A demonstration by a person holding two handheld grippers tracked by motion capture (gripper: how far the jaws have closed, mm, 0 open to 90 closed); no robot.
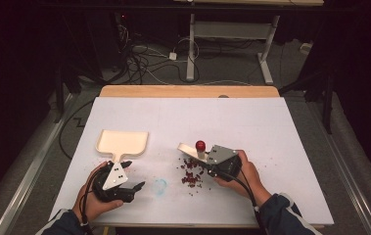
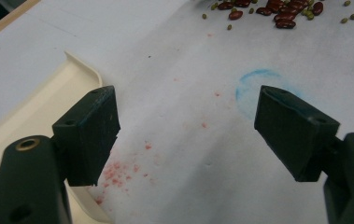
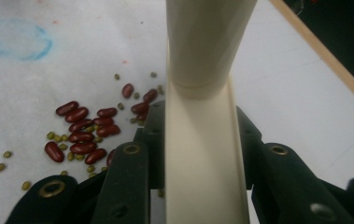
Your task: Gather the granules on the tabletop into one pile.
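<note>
Beans point(image 1: 191, 174) lie scattered beside the brush point(image 1: 193, 149) clamped in the right tongs point(image 1: 211, 161); sweep low toward the dustpan point(image 1: 122, 142), left of them, by the left tongs point(image 1: 131, 175), which gape empty.

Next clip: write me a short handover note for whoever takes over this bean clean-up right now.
Left gripper: open, holding nothing, low over the table beside the handle of the cream dustpan.
Right gripper: shut on the cream brush, the one with a red knob, right at the spill.
Red and green beans lie scattered on the white sheet between the two grippers; a blue ring mark sits left of them.
Done: brush picked up. Left: probably grasp the dustpan, sweep the beans in; none are in it yet.
</note>
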